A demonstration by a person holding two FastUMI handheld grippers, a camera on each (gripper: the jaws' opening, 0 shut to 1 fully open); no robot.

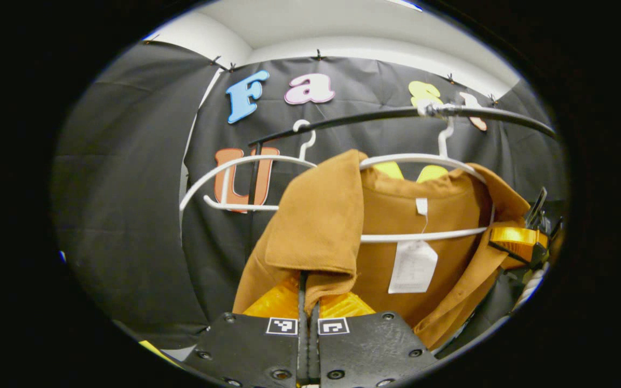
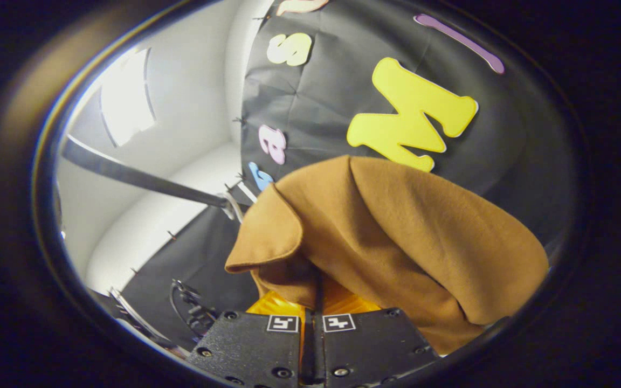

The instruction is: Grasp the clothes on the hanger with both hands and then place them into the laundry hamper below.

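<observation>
Left gripper: clenched, its two fingers pressed together on a fold of the brown garment, as seen at the bottom of the left gripper view. Right gripper: likewise clenched on the same garment's cloth, as seen at the bottom of the right gripper view; it is also seen at the far right edge of the left gripper view, at the garment's other shoulder.

Brown garment: plain tan-brown cloth with a soft, felt-like surface and a wide collar. One front flap is lifted and folded forward over the left gripper's fingers. A small white label is sewn inside the neck, and a larger white paper tag hangs below it on a thread. In the right gripper view the cloth is bunched into a rounded mound above the fingers, one rounded corner curled toward the left.

Location: the garment is hung on a white hanger, whose lower bar is seen crossing the inner lining. The hanger is hooked over a black rail.

Second white hanger: bare, hooked on the same rail just beside the garment.

Surroundings: black cloth wall behind the rail; white wall and ceiling above it.
</observation>
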